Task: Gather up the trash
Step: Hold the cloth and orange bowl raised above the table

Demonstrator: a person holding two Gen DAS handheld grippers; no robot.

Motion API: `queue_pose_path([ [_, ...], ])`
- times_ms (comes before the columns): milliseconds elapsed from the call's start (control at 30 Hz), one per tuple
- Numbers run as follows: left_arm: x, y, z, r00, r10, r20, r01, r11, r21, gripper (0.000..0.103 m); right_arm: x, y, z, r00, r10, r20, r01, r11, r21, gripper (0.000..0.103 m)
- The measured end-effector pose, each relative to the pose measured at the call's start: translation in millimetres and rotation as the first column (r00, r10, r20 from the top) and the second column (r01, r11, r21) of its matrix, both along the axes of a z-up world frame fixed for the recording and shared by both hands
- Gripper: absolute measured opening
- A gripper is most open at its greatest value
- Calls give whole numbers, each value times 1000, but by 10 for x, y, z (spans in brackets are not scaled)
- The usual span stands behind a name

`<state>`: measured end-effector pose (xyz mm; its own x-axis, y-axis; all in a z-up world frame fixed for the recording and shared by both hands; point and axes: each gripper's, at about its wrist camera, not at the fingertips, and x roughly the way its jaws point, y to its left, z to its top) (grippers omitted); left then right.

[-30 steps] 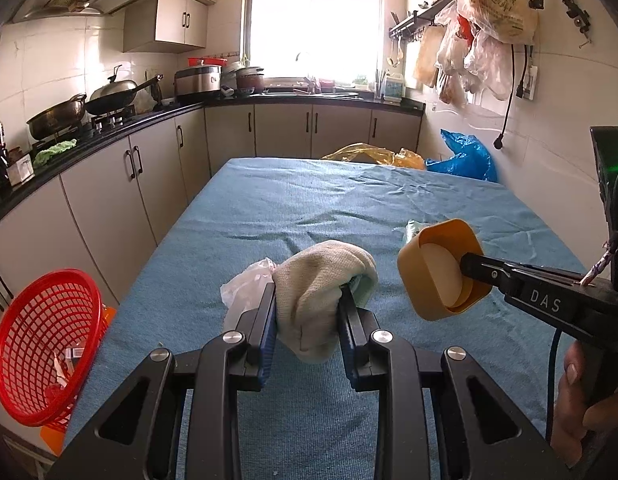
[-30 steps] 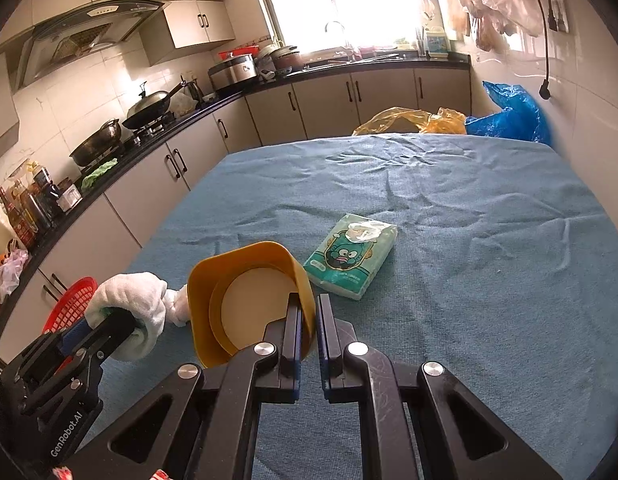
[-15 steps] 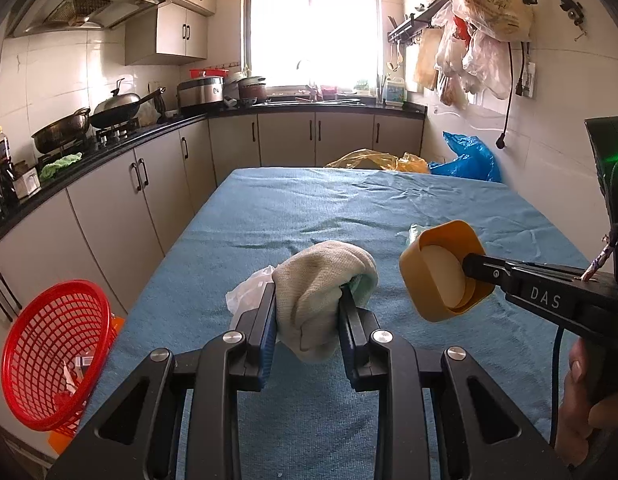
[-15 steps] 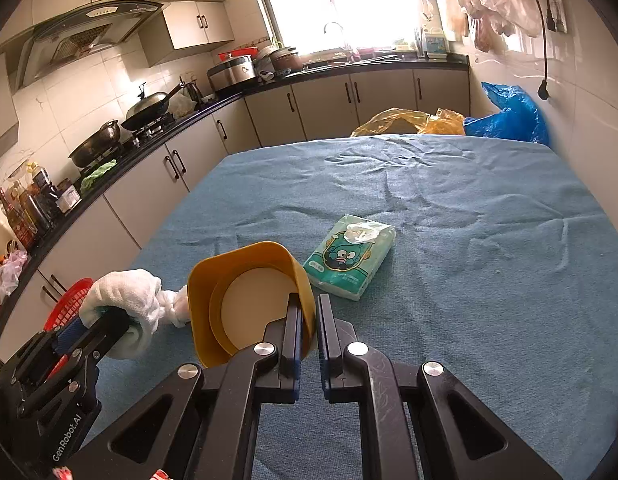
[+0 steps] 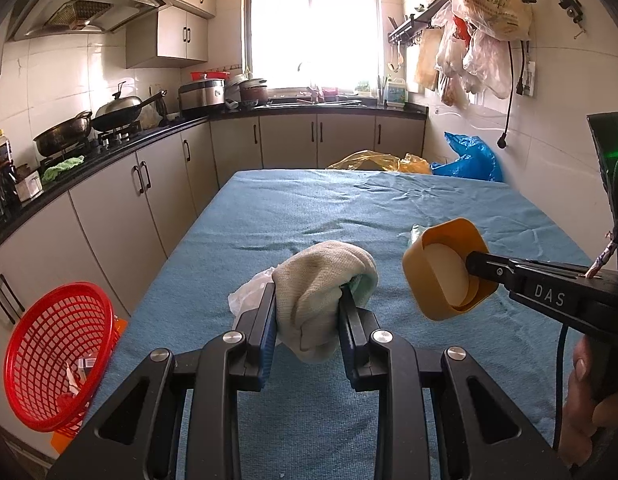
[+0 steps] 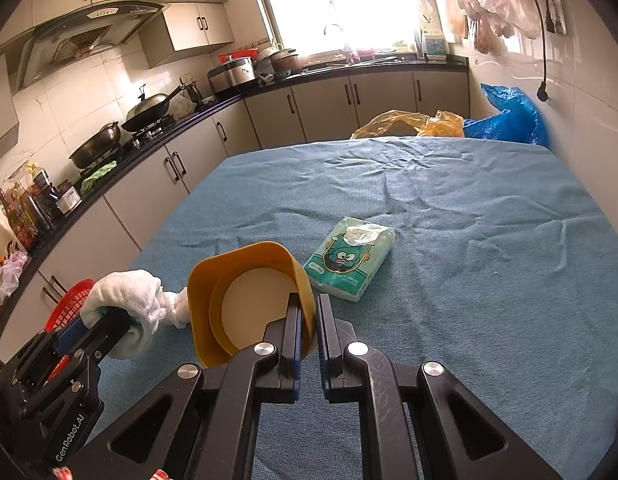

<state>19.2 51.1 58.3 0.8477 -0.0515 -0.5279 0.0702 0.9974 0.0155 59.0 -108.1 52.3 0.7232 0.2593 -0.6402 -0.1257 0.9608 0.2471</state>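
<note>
My left gripper is shut on a wadded off-white cloth with white plastic bunched behind it, held above the blue-covered table. It also shows in the right wrist view. My right gripper is shut on the rim of a yellow cup, tilted on its side, held just right of the cloth; the cup shows in the left wrist view. A red mesh basket with some scraps stands off the table's left edge.
A green tissue pack lies on the table past the cup. Counters with pans run along the left and back. Yellow and blue bags lie beyond the far edge. Bags hang on the right wall.
Both grippers keep their holds. The left wrist view has shifted slightly, with the red basket lower and further left; the cup stays beside the cloth.
</note>
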Motion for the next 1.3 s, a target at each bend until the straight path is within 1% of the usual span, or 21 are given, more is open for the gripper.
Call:
queue_pose_path([
  [700,40,88,95,1000,10,21,-10,1000,2,26,-37,4,48,1000,-2,15,2,1000,1,8],
  [1300,5,64,78,998,33,59,-33,999,0,27,-101,40,74,999,0,42,0,1000,-1,8],
])
